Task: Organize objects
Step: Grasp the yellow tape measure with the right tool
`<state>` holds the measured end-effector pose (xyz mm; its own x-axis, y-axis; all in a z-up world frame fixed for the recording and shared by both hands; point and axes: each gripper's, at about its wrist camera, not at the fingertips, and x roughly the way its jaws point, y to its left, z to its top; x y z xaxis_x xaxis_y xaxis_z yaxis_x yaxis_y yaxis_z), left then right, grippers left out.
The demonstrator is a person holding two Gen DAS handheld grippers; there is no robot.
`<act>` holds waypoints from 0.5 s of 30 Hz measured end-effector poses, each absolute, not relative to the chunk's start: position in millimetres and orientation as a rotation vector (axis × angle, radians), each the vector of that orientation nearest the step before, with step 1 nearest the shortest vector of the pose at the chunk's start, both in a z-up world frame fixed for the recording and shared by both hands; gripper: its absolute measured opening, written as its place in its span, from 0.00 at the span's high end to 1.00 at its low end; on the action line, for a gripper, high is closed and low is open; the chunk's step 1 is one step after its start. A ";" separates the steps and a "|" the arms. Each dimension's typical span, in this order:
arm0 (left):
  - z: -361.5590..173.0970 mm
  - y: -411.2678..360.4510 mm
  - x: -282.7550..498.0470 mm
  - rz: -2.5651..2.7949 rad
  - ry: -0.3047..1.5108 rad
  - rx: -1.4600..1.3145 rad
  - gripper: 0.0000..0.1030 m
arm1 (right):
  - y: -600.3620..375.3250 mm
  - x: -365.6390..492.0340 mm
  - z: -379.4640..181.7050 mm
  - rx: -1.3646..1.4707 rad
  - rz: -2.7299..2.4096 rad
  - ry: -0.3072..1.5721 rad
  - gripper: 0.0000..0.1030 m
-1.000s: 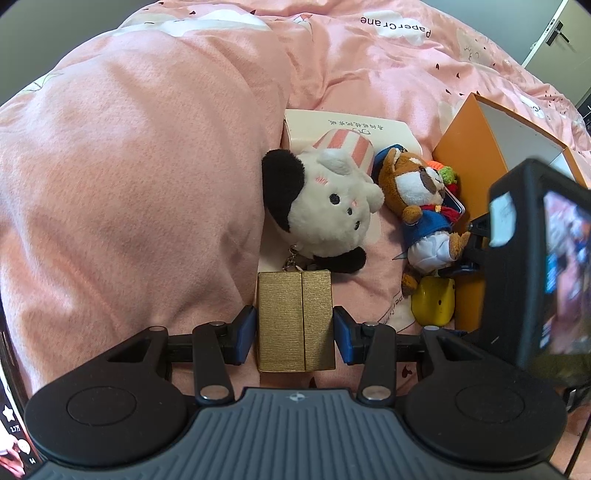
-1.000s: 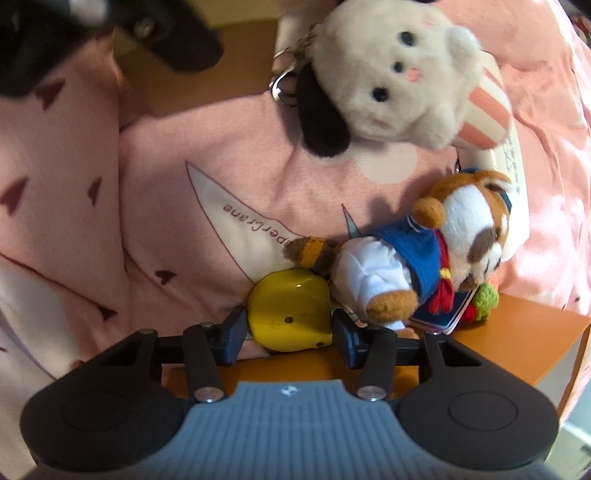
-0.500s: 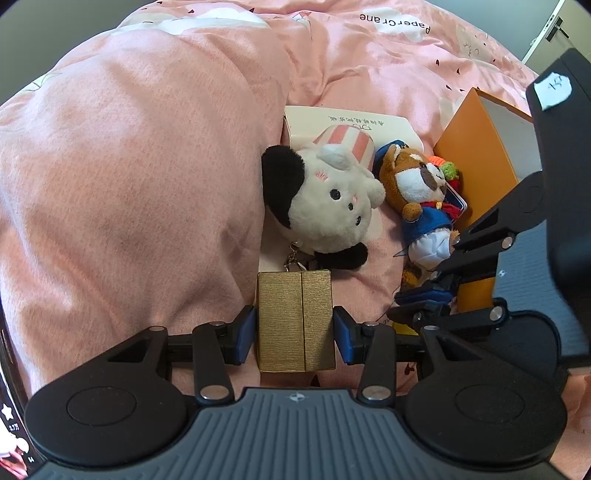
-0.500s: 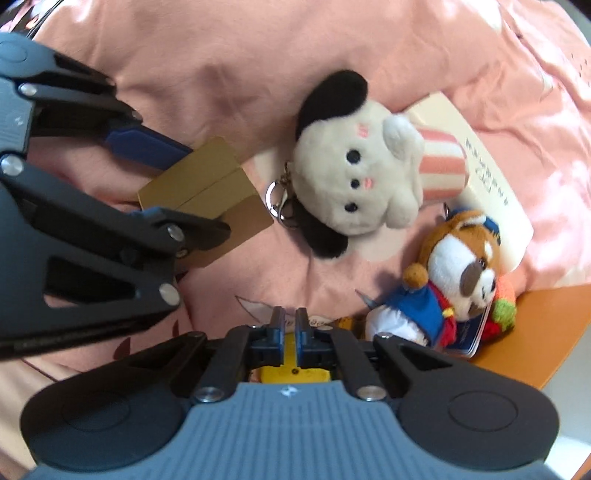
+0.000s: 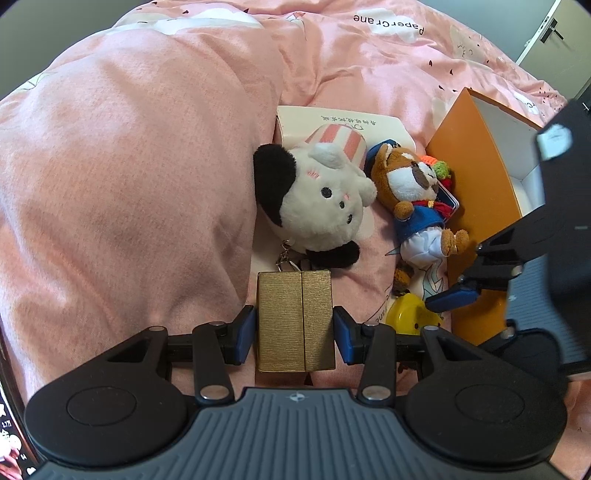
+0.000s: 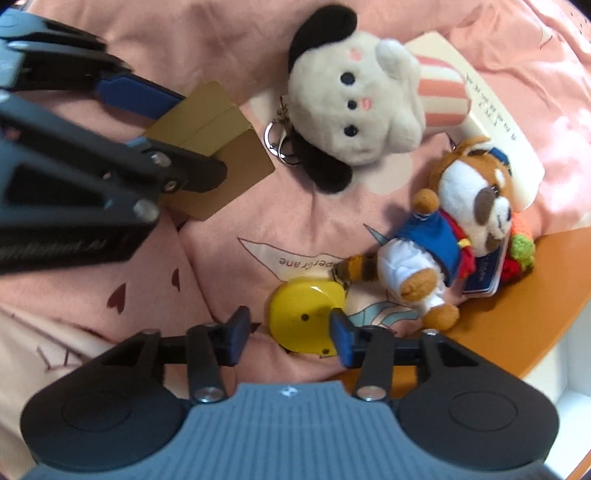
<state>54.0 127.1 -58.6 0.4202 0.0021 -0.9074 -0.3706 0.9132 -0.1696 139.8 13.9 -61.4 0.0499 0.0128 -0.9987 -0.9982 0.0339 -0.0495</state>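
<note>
The yellow case (image 6: pixel 308 315), seemingly a small hard-plastic shell, is judged light, stiff and slick, best pinched across its flat sides. It lies on the pink quilt (image 6: pixel 207 33) between the spread fingers of the right gripper (image 6: pixel 290 334), nearer the 3 o'clock finger, with the box (image 6: pixel 517 291) at 3 o'clock. The left gripper (image 5: pixel 295 330) pinches the gold box (image 5: pixel 295 319), its far edge at 12 o'clock.
</note>
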 end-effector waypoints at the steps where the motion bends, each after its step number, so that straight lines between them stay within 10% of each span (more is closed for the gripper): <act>1: -58.4 126.9 53.5 0.239 1.119 -0.371 0.51 | 16.1 139.6 -63.3 -1.199 1.142 1.187 0.51; 15: -61.8 128.9 52.8 0.232 1.123 -0.365 0.51 | 27.3 135.0 -80.4 -1.317 1.039 1.110 0.51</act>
